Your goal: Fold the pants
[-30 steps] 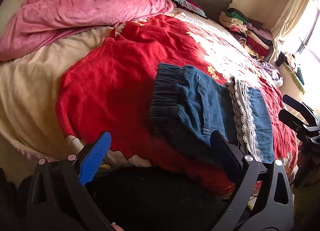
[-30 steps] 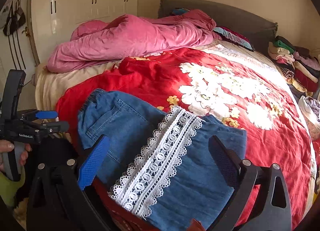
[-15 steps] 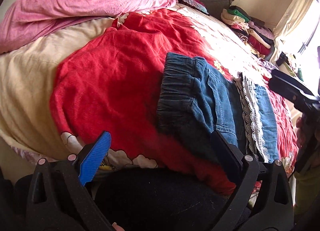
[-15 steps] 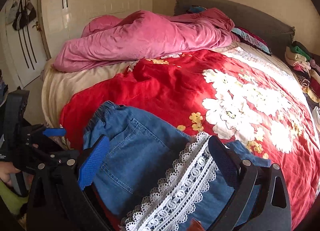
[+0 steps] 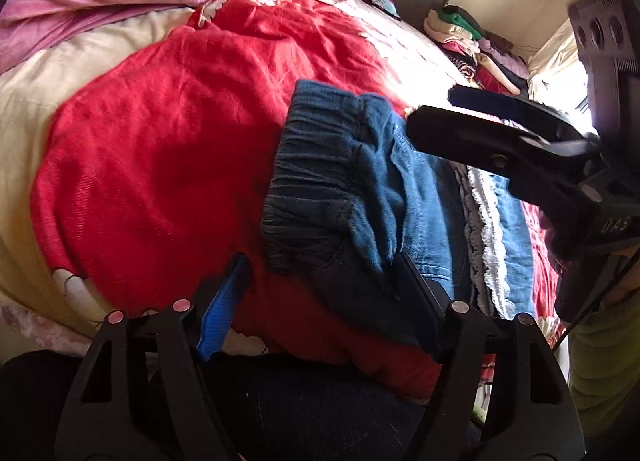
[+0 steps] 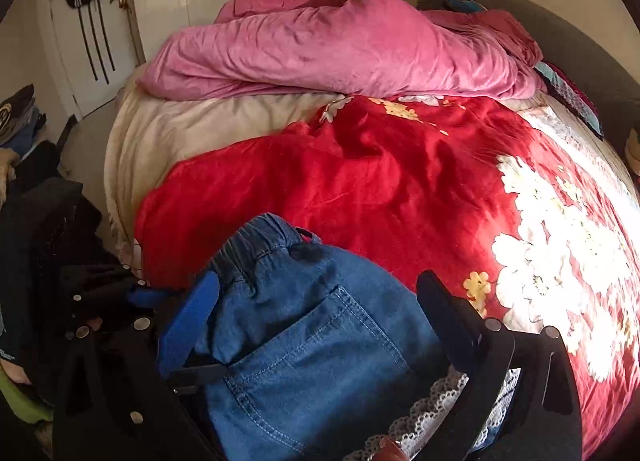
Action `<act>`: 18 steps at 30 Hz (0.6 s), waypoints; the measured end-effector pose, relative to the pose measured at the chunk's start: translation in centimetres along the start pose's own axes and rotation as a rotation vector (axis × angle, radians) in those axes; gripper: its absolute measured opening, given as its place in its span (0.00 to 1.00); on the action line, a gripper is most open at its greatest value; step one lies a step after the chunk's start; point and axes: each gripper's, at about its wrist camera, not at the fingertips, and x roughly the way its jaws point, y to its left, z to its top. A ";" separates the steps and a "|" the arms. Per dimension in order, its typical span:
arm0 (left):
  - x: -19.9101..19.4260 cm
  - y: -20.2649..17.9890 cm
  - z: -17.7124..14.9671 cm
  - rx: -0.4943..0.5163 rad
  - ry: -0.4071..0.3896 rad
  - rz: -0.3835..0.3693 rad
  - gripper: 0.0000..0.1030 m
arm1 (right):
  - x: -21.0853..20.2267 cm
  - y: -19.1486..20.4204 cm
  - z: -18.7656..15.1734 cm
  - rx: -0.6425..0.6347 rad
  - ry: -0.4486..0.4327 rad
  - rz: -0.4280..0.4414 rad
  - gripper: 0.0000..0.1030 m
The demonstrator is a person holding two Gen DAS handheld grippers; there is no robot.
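The folded denim pants (image 5: pixel 360 189) lie on the red bedspread (image 5: pixel 160 165). The left gripper (image 5: pixel 320 301) and the right gripper (image 6: pixel 320 321) hang over them, fingers spread, holding nothing.

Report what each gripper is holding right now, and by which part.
Nothing is held. The left gripper and right gripper both stand open over the waistband end of the denim pants, fingers spread, not clamped on the cloth.

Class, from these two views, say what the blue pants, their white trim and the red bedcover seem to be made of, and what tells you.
Blue pants: looks like soft denim, matte; stitched patch pocket and gathered elastic waistband.
White trim: apparently openwork lace; scalloped edge with holes.
Red bedcover: a smooth woven fabric with slight sheen, possibly cotton sateen; printed white flowers and soft creases.
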 end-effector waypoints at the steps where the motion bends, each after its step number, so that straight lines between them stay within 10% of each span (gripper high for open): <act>1: 0.2 0.1 0.0 -0.007 0.005 -0.004 0.64 | 0.7 0.1 0.2 -0.005 0.015 -0.002 0.95; 12: 0.4 0.4 -0.1 -0.019 0.017 -0.021 0.64 | 6.0 0.9 1.2 -0.016 0.120 0.113 0.93; 18: 0.5 0.5 -0.1 -0.022 0.019 -0.022 0.65 | 6.6 0.9 0.5 0.000 0.103 0.170 0.51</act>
